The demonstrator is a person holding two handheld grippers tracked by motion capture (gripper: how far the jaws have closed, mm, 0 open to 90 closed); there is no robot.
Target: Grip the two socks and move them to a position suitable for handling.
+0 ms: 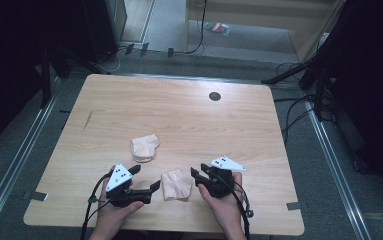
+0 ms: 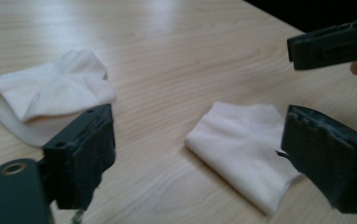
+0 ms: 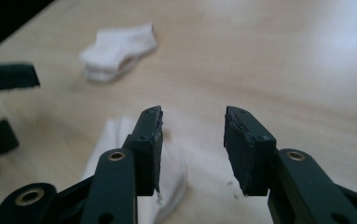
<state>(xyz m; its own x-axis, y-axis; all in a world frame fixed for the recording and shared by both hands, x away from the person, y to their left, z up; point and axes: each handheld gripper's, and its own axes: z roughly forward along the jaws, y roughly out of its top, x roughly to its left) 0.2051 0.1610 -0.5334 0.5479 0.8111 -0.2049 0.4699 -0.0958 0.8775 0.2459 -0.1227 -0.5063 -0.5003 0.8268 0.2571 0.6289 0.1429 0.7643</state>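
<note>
Both sets of fingers are spread and empty. Your left gripper (image 1: 144, 181) and right gripper (image 1: 197, 175) flank the near sock (image 1: 176, 185), each just beside it and clear of the cloth.

In the left gripper view one finger (image 2: 80, 156) sits toward the far sock (image 2: 45, 93), the other past the near sock's edge.

The near sock lies flat and folded on the worktop (image 1: 179, 115), between your hands. The far sock (image 1: 144, 147) lies beyond it, toward your left, apart from it.

Expect both to be light, soft and limp, not fragile. They'll sag and unfold once lifted. Thin fabric lying flat gives little to bite, so I'd pinch a folded edge or the thicker cuff, fingers down to the worktop. Which end is the cuff I can't tell.
</note>
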